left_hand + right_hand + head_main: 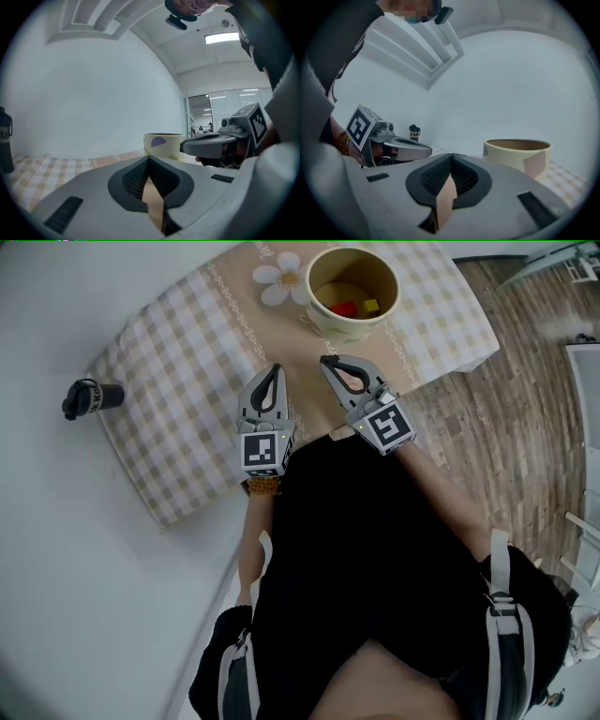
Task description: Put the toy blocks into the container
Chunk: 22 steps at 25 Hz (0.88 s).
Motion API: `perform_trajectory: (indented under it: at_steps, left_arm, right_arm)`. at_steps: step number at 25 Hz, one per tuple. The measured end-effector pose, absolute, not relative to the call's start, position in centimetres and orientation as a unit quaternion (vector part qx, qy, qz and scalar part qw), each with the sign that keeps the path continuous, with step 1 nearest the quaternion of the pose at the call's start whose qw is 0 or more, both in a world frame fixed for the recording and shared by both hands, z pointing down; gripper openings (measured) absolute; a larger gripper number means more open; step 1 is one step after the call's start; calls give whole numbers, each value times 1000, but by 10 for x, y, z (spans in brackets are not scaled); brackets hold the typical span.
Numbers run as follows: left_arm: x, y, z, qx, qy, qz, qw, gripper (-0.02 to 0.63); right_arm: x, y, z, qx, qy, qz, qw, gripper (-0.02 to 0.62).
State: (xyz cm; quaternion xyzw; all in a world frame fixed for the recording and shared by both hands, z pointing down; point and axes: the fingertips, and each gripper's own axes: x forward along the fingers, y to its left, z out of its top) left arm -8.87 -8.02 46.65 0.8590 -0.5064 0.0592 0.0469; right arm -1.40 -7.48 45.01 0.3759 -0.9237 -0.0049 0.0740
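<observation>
My left gripper (273, 371) and right gripper (329, 362) are both clenched empty near the container (349, 330), where the toy blocks (343, 307) already lie, so I judge a careless forward push could tip it and spill them.

The white table (66, 549) bears a checked cloth (178, 362) with a cream container (349, 331) on it, and a black bottle (92, 397) stands just beside the cloth's left corner.

text | black bottle (4, 145) | white letters "Ko", remainder cut off | nothing else legible
</observation>
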Motion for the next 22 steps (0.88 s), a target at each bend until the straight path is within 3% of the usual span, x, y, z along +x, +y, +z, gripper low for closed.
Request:
perform_trajectory:
  at_steps: [22]
  left_arm:
    - [-100, -75, 502, 851, -510, 94, 84, 3]
  right_arm:
    - [-32, -63, 483, 361, -927, 30, 96, 3]
